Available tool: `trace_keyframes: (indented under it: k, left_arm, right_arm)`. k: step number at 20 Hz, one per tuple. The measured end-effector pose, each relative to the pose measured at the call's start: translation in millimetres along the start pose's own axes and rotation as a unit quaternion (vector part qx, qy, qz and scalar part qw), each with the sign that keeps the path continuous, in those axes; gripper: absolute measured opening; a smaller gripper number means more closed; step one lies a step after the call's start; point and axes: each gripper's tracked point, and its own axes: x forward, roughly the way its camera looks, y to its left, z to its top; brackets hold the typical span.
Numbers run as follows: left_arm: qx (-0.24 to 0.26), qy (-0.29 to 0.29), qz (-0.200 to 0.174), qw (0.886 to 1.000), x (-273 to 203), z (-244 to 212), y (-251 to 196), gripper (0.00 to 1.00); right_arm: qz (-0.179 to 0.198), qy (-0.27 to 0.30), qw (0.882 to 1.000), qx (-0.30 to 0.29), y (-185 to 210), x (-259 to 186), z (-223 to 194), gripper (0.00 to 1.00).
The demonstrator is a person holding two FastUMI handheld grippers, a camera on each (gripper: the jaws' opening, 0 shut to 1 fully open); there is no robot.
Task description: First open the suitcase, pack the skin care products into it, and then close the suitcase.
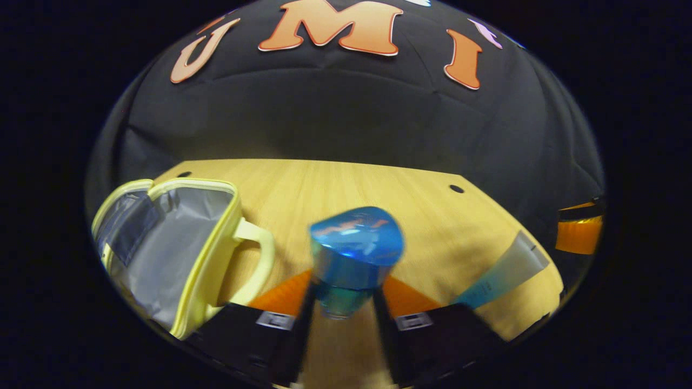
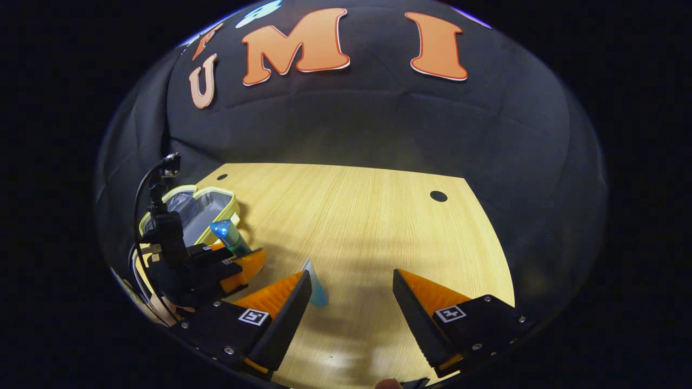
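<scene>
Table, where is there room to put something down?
The table is bare across the middle and far right, up to the booth wall. It is crowded at the left: the open suitcase, the left gripper holding the blue bottle, and a tube.

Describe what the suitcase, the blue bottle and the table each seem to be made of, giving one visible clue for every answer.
Suitcase: soft fabric, pale yellow piping, with a grey, faintly shiny lining that creases, probably a coated textile.
Blue bottle, held in the left tool: likely glossy translucent plastic; highlights gleam on its cap.
Table: light wood or wood-look laminate, matte, with straight grain lines; which one is unclear.
</scene>
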Motion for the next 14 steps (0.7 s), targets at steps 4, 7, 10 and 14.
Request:
trace_keyframes:
  k: [4, 7, 10, 14]
  left_arm:
    - [0.012, 0.024, -0.016, 1.000, -36.0, 4.2, -2.6, 0.48]
    - [-0.014, 0.047, -0.035, 0.998, -58.9, 11.0, -10.5, 0.48]
    - [-0.005, 0.049, -0.049, 0.998, -92.3, 35.9, -11.4, 0.48]
    - [-0.020, 0.056, -0.056, 0.997, -134.1, 58.0, 1.9, 0.49]
  right_arm:
    - [0.017, 0.008, 1.000, 0.019, 13.5, 2.7, -12.7, 0.96]
    - [0.027, 0.010, 1.000, -0.007, 27.1, 4.4, -29.5, 0.96]
    - [0.046, 0.042, 0.998, -0.010, 46.8, 18.0, -55.7, 0.96]
    - [0.038, 0.061, 0.997, -0.013, 54.1, 42.2, -74.1, 0.94]
